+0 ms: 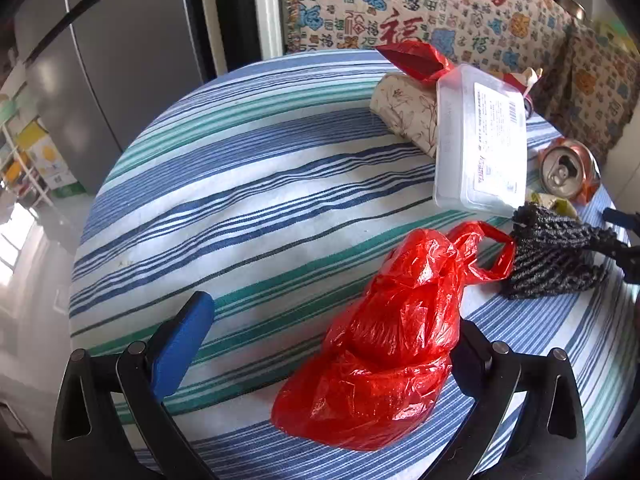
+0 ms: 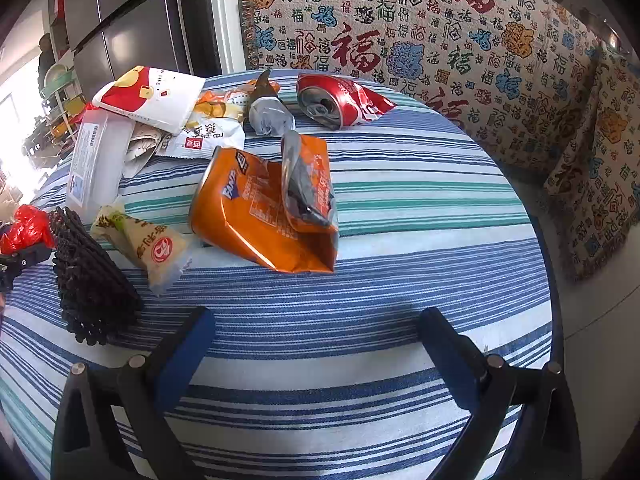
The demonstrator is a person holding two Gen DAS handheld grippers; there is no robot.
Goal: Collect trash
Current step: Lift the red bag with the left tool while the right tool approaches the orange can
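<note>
Bench (image 1: 256, 168): round, striped blue, green and white cloth; fills the middle of both views.
Red plastic bag (image 1: 392, 344): lower centre of the left wrist view, crumpled, lying on the bench between the left tongs' fingers, hard against the right-hand one; contact uncertain.
Clear plastic box (image 1: 480, 140): upper right of the left view, tilted, leaning on a floral cloth roll (image 1: 408, 108).
Black foam net (image 1: 552, 256): right of the bag's handle loop, just beside it.
Crushed orange can (image 2: 260, 208): centre of the right wrist view, flattened, on the bench.
Crushed red can (image 2: 340, 100): upper centre of the right view, on its side.
Wrappers: yellow packet (image 2: 148, 248) just beside the black net at left; a heap of snack bags (image 2: 160, 96) at upper left.
Backdrop: patterned blanket (image 2: 440, 40) behind the bench.
Left tongs (image 1: 332, 344): spread wide, pitched steeply down, gripping nothing.
Right tongs (image 2: 316, 344): spread wide, pitched down over bare cloth, nothing between the fingers; cans lie well ahead.
</note>
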